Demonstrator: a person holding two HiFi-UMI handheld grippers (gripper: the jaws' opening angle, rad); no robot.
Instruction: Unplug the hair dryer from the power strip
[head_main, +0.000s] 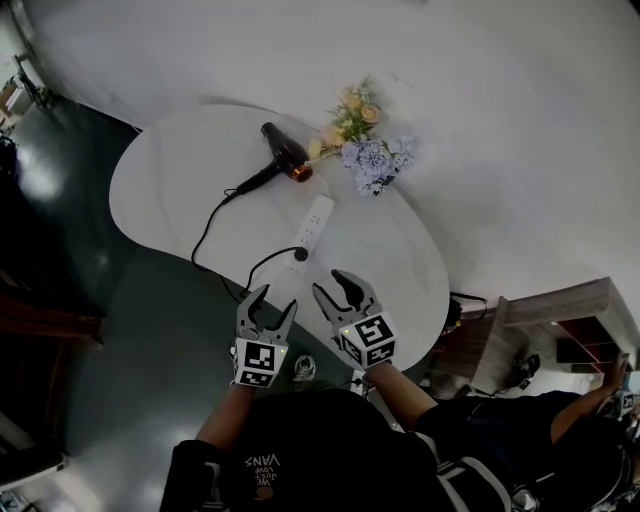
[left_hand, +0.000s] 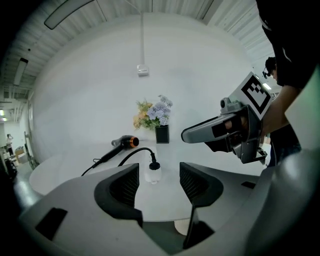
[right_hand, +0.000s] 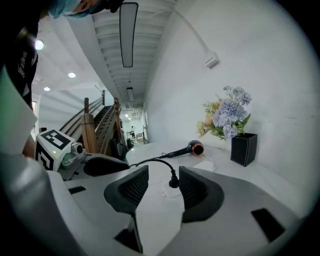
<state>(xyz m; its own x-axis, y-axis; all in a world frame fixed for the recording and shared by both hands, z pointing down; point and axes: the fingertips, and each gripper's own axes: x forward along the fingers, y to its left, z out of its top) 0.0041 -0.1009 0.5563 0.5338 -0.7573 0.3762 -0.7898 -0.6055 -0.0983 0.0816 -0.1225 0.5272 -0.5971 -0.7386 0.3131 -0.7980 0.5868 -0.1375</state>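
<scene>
Presently, both grippers are held side by side at the near edge of the white table (head_main: 160, 180), with the left gripper (head_main: 277, 298) just beside the right gripper (head_main: 328, 282) and apart from it. The jaws of the left gripper are spread wide, and no object is pressed by its pads. The jaws of the right gripper are likewise spread, and nothing is gripped between them. The white power strip (head_main: 314, 226) is located ahead of both grippers, lying flat on the table with its length running away from them. The black plug (head_main: 300, 254) is seated upright in the end of the strip nearest the grippers. In each gripper view the plug is seen through the gap between the jaws, beyond the fingertips and not in contact with either pad. From the plug, the black cord (head_main: 212, 222) is routed in a loop toward the left of the grippers and then away to the handle of the hair dryer. The hair dryer (head_main: 285, 158), black with a copper-coloured ring at its barrel, is laid on its side beyond the far end of the strip, well apart from both grippers. A bouquet of flowers (head_main: 362, 140) in a black square vase (left_hand: 161, 134) is placed further ahead, just beside the hair dryer.
</scene>
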